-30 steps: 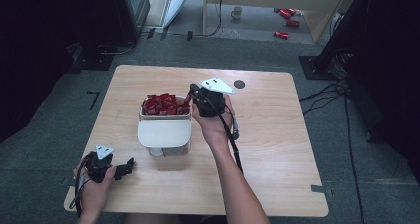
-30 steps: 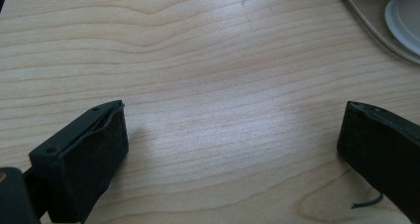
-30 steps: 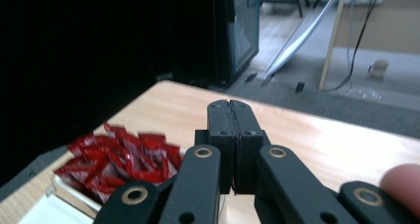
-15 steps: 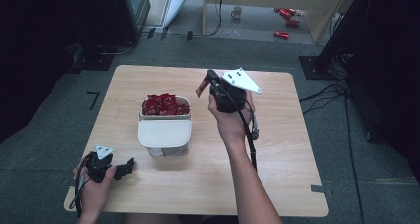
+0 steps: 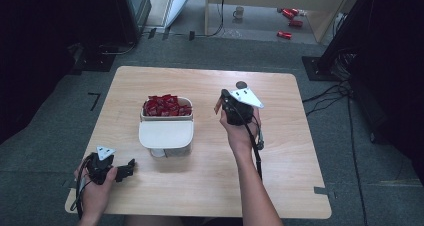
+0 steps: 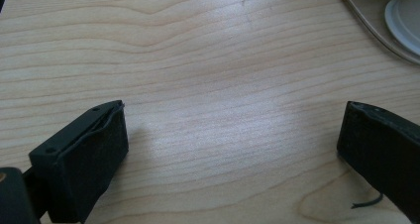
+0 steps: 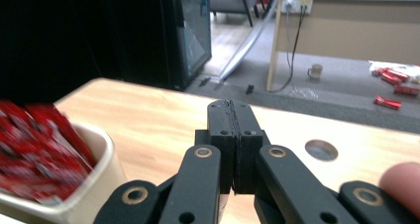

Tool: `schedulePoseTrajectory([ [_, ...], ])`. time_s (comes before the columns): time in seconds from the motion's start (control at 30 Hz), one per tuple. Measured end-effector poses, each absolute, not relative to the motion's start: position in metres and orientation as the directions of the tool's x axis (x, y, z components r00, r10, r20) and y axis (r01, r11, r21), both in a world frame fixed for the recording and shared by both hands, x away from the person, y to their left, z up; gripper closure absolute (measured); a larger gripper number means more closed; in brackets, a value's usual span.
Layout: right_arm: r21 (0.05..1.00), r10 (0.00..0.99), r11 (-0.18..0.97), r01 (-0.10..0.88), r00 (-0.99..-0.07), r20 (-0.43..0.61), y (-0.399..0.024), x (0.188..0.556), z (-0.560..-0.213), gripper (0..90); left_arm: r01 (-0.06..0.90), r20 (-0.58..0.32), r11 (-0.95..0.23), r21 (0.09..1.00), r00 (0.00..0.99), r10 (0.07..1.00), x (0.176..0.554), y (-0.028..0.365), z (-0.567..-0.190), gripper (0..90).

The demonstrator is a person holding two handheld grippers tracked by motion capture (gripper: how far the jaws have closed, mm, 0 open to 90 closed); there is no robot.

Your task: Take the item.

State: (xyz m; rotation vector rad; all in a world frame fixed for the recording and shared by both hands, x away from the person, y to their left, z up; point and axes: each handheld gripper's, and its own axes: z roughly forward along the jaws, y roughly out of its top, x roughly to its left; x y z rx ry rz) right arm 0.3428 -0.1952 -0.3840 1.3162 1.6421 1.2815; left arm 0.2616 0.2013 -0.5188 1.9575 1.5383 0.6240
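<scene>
A white bin [image 5: 144, 117] in the middle of the wooden table holds red packets [image 5: 167, 105], and a white lidded box [image 5: 166, 135] sits against its near side. My right gripper [image 5: 223, 93] is held above the table to the right of the bin, shut, jaws pointing to the far left. In the right gripper view its jaws [image 7: 231, 105] are pressed together with nothing visible between them, and the bin [image 7: 106, 149] with blurred packets [image 7: 34, 144] lies at the lower left. My left gripper [image 5: 131, 165] rests near the front left corner, open, jaws wide apart [image 6: 233, 130] over bare wood.
A round hole [image 5: 241, 84] in the tabletop lies just beyond the right gripper. On the floor past the table are a mug [image 5: 240, 11], red packets [image 5: 290, 21], cables and a dark cabinet [image 5: 132, 6]. The box's base edge [image 6: 376, 30] shows in the left gripper view.
The right gripper has swung from beside the bin's right rim out to the right, then come lower and nearer the person. The left gripper has stayed put.
</scene>
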Motion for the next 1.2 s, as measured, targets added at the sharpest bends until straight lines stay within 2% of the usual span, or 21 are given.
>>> schedulePoseTrajectory([
  [0.4, 0.940, 0.966, 0.083, 0.331, -0.260, 0.006, -0.196, 0.337, -0.430, 90.0, 0.708, 0.014, -0.177, 0.684, 0.230, 0.973, 0.262, 0.201, -0.519, 0.0],
  [0.77, 0.944, 0.948, 0.119, 0.307, -0.319, -0.016, -0.195, 0.295, -0.453, 90.0, 0.709, 0.014, -0.178, 0.682, 0.231, 0.973, 0.262, 0.201, -0.519, 0.0],
  [1.0, 0.902, 0.934, 0.137, 0.410, -0.356, 0.020, -0.197, 0.275, -0.493, 90.0, 0.709, 0.014, -0.178, 0.683, 0.230, 0.973, 0.262, 0.201, -0.519, 0.0],
  [1.2, 0.869, 0.928, 0.135, 0.476, -0.369, 0.058, -0.200, 0.275, -0.507, 89.1, 0.709, 0.014, -0.177, 0.683, 0.230, 0.973, 0.262, 0.201, -0.519, 0.0],
])
